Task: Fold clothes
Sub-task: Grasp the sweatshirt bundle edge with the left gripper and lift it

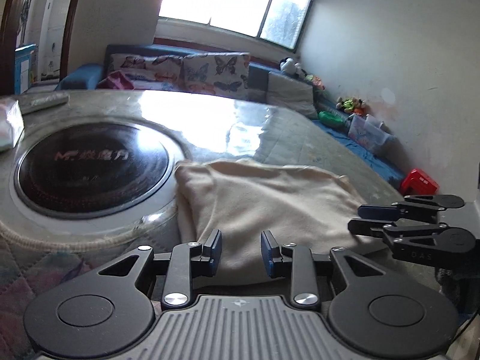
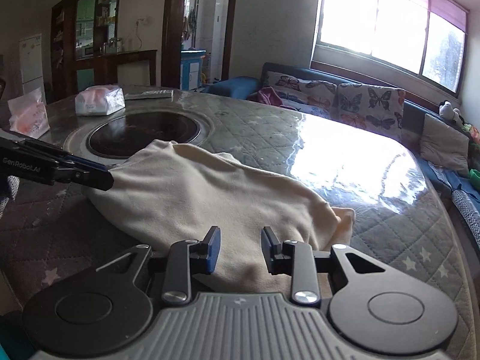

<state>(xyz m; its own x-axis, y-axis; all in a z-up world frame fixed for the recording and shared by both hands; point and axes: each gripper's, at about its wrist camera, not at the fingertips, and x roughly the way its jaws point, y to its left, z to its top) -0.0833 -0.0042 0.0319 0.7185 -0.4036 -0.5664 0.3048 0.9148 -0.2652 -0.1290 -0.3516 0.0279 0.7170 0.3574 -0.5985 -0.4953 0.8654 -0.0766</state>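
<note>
A cream garment (image 1: 267, 201) lies folded in a bundle on the quilted table cover; it also shows in the right wrist view (image 2: 207, 192). My left gripper (image 1: 241, 249) is open and empty, hovering over the garment's near edge. My right gripper (image 2: 241, 247) is open and empty, also over the garment's near edge. The right gripper also shows at the right of the left wrist view (image 1: 363, 219), beside the garment's right side. The left gripper shows at the left of the right wrist view (image 2: 102, 175), its tips at the garment's left end.
A round black hotplate (image 1: 93, 168) is set in the table (image 2: 390, 225), just left of the garment. Tissue packs (image 2: 100, 100) and a remote (image 2: 150, 94) lie at the table's far side. A sofa with butterfly cushions (image 2: 339, 102) stands beyond.
</note>
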